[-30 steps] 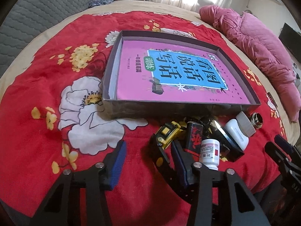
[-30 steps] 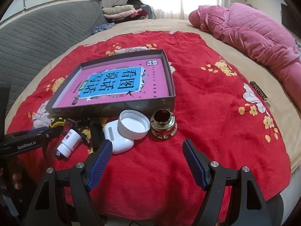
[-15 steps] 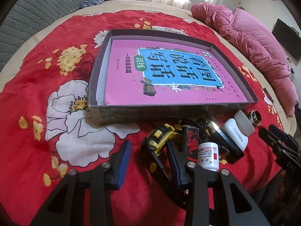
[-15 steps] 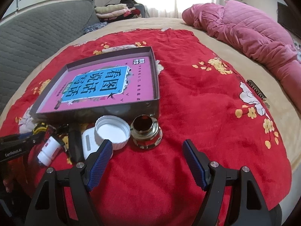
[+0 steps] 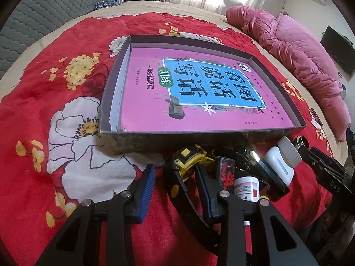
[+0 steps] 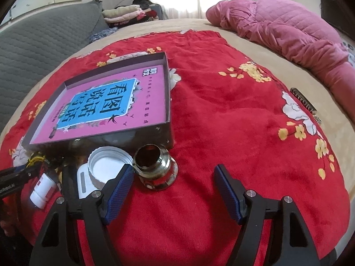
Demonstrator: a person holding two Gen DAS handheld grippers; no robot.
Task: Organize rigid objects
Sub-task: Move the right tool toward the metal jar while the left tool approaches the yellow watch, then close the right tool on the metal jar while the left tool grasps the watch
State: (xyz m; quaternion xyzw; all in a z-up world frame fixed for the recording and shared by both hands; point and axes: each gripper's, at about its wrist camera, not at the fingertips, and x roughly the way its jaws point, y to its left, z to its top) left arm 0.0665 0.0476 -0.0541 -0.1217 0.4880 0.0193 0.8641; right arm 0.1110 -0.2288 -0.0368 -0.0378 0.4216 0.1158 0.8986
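A shallow grey box (image 5: 111, 119) holding a pink book (image 5: 199, 93) lies on the red flowered blanket. In front of it is a cluster: a yellow-and-black watch (image 5: 188, 155), a black lighter (image 5: 226, 173), a white pill bottle (image 5: 246, 187), a white case (image 5: 279, 166), a white cap (image 6: 108, 166) and a brass jar (image 6: 155, 168). My left gripper (image 5: 175, 188) straddles the watch strap. Its jaws are closing, and the left pad is still off the strap. My right gripper (image 6: 174, 184) is wide, just starting to close, and the brass jar sits ahead of its left fingertip.
A pink quilt (image 6: 288, 33) lies at the bed's far right. A grey padded headboard (image 6: 33, 51) is on the left, with folded clothes (image 6: 131, 14) behind. A dark comb-like item (image 6: 304, 103) lies near the blanket's right edge. Open blanket stretches right of the box.
My left jaws have narrowed around the watch strap. My right gripper has moved in and down toward the brass jar and white cap, with its jaws slightly narrower.
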